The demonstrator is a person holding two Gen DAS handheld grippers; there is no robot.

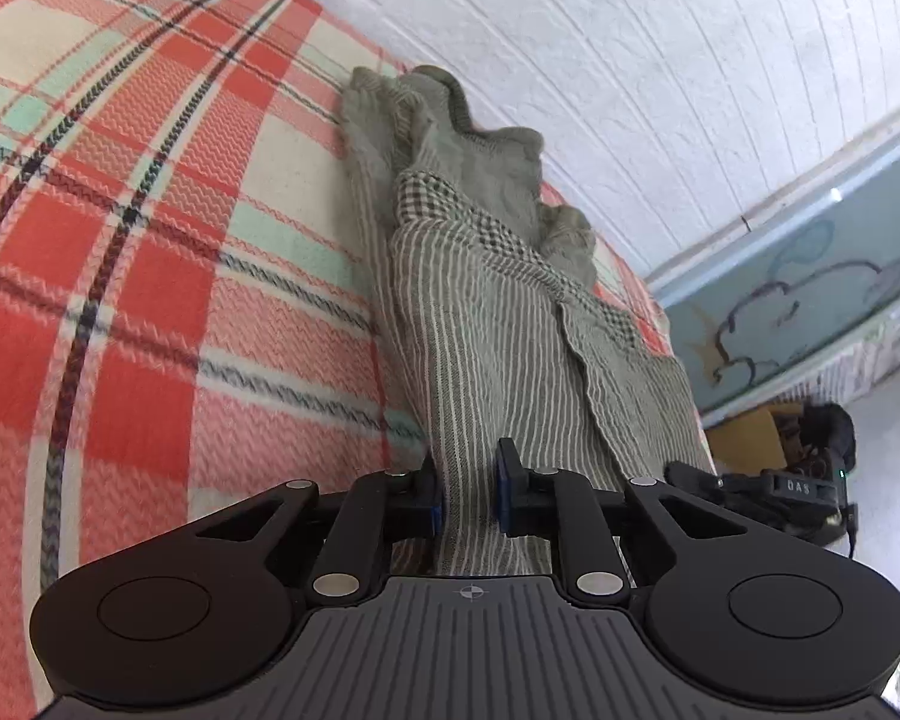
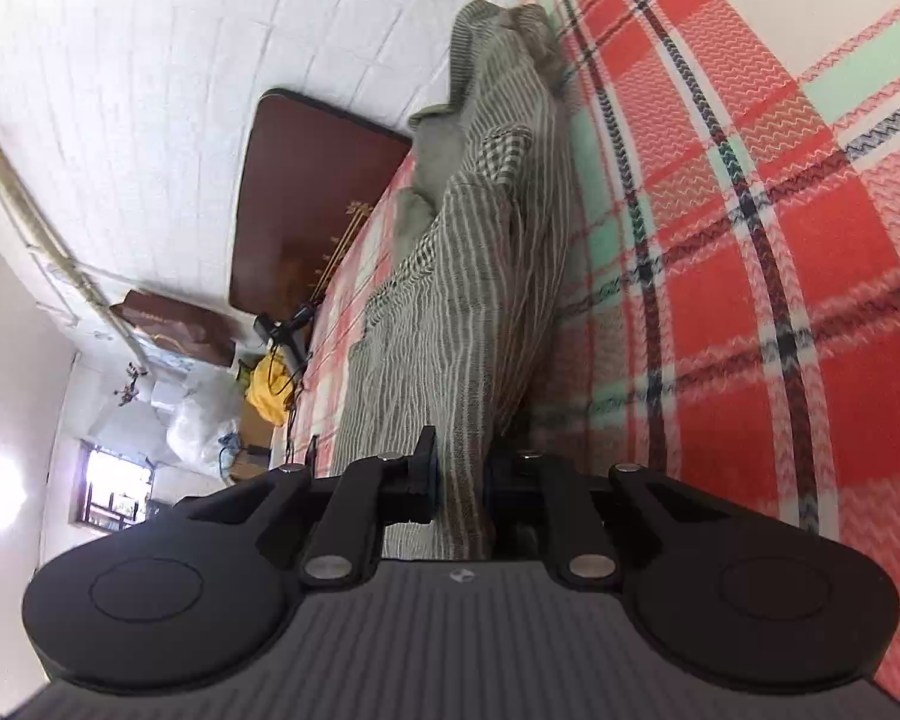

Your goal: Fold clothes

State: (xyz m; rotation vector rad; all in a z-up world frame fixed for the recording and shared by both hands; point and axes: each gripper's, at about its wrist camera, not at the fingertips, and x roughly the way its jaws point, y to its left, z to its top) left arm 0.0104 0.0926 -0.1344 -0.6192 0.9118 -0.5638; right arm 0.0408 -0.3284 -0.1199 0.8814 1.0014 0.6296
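Grasp stage of the fold: the left gripper (image 1: 468,495) and the right gripper (image 2: 459,483) each pinch the near hem of the striped grey-green garment (image 1: 480,324), fingers drawn in on the cloth. The garment lies on the plaid blanket (image 1: 150,240), along the blanket's edge nearest the white brick wall (image 1: 630,60), its long axis running from the grippers towards its rumpled far end. Judged next: lift both corners together, keeping the hem taut, and carry it towards that far end.

Both wrist views look low and close along the same striped garment (image 1: 480,324) on the plaid blanket (image 2: 750,240).
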